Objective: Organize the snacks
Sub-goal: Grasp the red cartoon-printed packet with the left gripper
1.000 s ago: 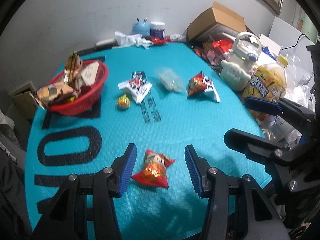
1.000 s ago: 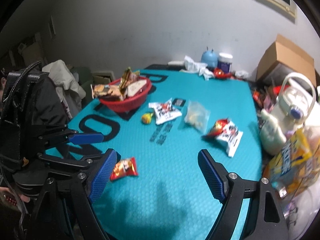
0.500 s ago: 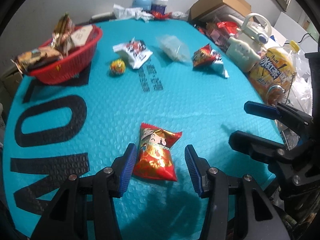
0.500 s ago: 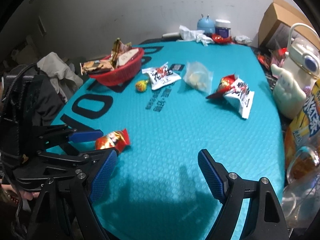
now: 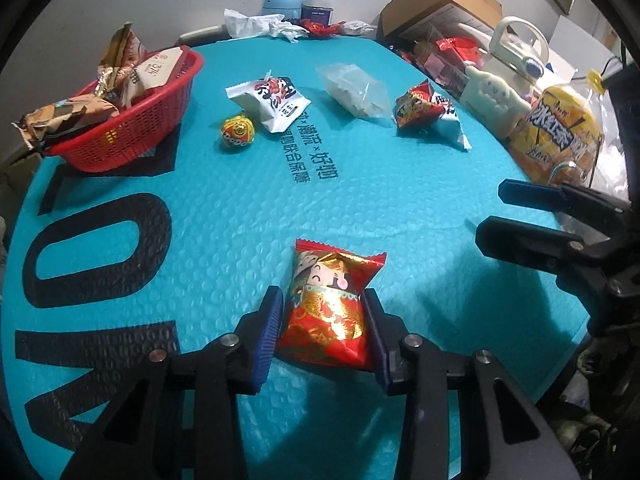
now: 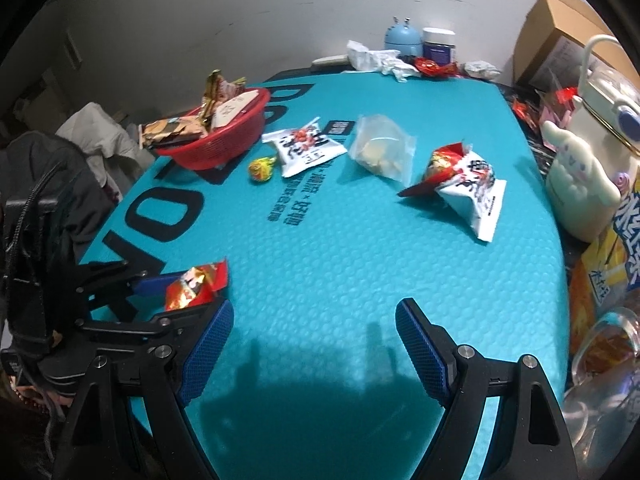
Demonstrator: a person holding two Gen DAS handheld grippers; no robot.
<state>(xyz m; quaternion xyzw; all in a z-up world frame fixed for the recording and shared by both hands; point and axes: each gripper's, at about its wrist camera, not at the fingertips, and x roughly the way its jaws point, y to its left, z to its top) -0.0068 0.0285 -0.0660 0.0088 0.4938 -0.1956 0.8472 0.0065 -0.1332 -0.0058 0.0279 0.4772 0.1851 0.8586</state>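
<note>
The left gripper [image 5: 322, 322] has its jaws set on either side of a red snack packet [image 5: 330, 308] lying at the near edge of the teal surface [image 5: 360, 208], seemingly touching it. The right gripper [image 6: 314, 346] hovers with jaws wide apart, holding nothing. A red basket [image 5: 132, 120] of snacks sits far left.

The left gripper [image 5: 323, 330] has closed its fingers onto the red snack packet [image 5: 328, 312].
</note>
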